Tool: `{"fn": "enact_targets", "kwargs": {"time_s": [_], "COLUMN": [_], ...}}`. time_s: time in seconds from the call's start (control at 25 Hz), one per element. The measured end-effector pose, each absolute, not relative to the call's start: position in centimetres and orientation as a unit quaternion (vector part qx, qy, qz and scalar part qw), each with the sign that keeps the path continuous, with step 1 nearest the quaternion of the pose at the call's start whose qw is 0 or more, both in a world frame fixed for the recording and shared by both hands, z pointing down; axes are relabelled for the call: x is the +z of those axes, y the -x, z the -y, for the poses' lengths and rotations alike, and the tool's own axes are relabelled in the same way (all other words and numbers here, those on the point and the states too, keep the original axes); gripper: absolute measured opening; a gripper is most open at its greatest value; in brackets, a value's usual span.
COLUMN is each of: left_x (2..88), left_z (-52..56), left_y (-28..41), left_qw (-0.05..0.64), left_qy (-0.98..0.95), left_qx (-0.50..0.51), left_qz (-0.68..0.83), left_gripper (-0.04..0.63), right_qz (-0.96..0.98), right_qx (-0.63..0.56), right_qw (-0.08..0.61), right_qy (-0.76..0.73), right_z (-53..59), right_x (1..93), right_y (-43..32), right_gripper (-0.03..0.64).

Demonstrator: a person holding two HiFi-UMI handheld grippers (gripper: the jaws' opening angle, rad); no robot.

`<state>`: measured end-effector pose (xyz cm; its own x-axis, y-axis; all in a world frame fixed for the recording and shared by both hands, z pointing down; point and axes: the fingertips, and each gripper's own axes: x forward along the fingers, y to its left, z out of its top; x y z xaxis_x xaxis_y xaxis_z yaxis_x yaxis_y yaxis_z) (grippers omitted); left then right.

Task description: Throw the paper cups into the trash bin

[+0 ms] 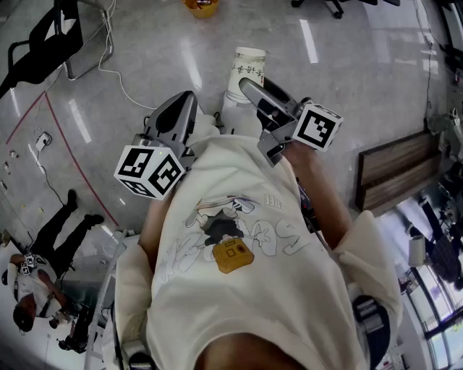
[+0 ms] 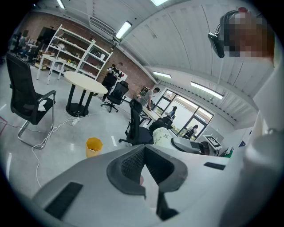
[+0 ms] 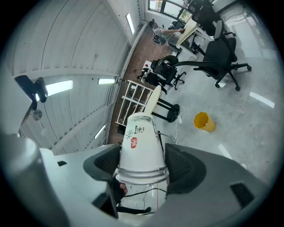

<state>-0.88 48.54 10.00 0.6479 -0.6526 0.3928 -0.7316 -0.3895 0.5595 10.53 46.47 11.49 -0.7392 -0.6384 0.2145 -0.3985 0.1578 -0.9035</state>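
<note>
Between the jaws of the right gripper (image 3: 144,165) sits the paper cup (image 3: 141,144), bottom pointing forward, pinched near its rim by both pads and held in the air. The left gripper (image 2: 143,153) has its jaws pressed together on nothing. The yellow trash bin (image 3: 204,122) stands well ahead on the floor. For carrying, a gentle, steady squeeze seems best, releasing only directly above the bin's mouth.

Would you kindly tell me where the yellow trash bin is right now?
The yellow trash bin stands on the grey floor at the head view's top edge, left of centre, beyond the paper cup that the right gripper holds.
</note>
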Motion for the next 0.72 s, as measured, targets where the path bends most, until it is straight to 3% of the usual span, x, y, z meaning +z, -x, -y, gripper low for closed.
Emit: {"fn": "enact_targets", "kwargs": {"time_s": [0.72], "left_x": [9.5], "left_z": [-49.7], "left_y": [4.9], "left_qw": [0.36], "left_qy": [-0.827], "left_qx": [0.058], "left_qz": [0.428], "left_gripper": [0.006], "right_qz": [-0.756], "right_qx": [-0.542], "right_qw": [0.115], "right_qy": [0.347], "right_z": [-48.0], "right_x": [10.5], "right_y": [-5.6], "right_gripper": [0.325]}}
